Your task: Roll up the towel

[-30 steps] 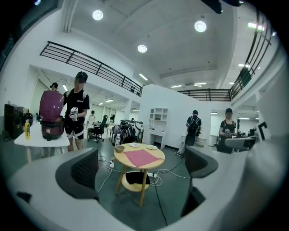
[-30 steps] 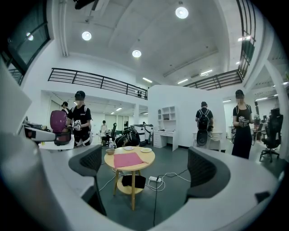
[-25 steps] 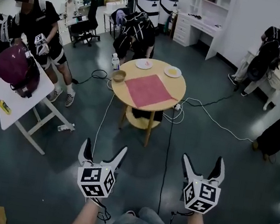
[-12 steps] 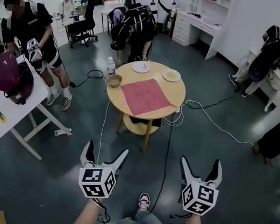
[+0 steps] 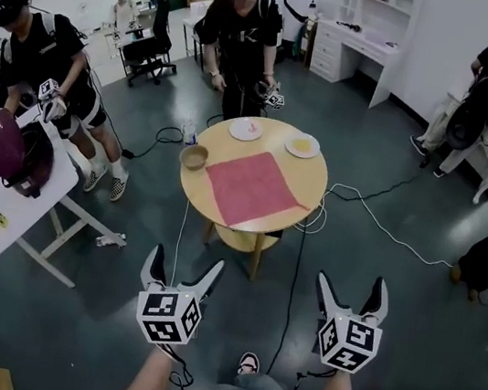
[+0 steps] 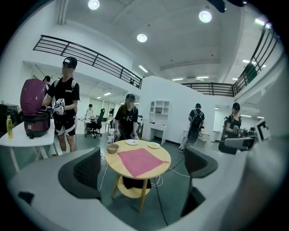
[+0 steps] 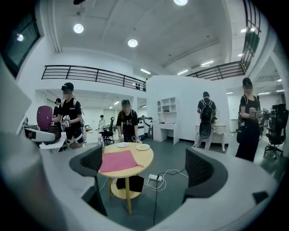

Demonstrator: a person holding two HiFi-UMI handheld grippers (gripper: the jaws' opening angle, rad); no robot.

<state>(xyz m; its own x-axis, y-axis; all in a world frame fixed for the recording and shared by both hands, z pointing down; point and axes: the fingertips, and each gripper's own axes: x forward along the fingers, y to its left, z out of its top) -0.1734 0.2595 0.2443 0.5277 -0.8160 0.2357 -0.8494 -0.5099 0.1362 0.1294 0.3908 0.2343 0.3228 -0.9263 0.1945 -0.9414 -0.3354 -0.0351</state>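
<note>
- Big open room with a grey-green floor, black and white cables trailing across it.
- Near the middle, a round light-wood tabletop on wooden legs, with a round lower shelf beneath.
- Spread flat and fully unrolled on that tabletop, a square pink cloth towel, turned cornerwise, one corner close to the near edge.
- Past the towel at the far edge, a white round plate and a second white plate side by side, both apart from the cloth.
- At the tabletop's left edge, a small brown bowl, near the towel but not touching it.
- Just behind the far edge, a standing person in black clothes and a dark cap.
- Off to the left, a white table carrying a maroon domed appliance.
- Low in the head view, the left gripper held over the floor, well short of the tabletop; fingers spread wide, gripping nothing, the distant towel framed between them.
- Beside it, the right gripper at the same height; fingers likewise wide apart and holding nothing, only floor and cables between them.
</note>
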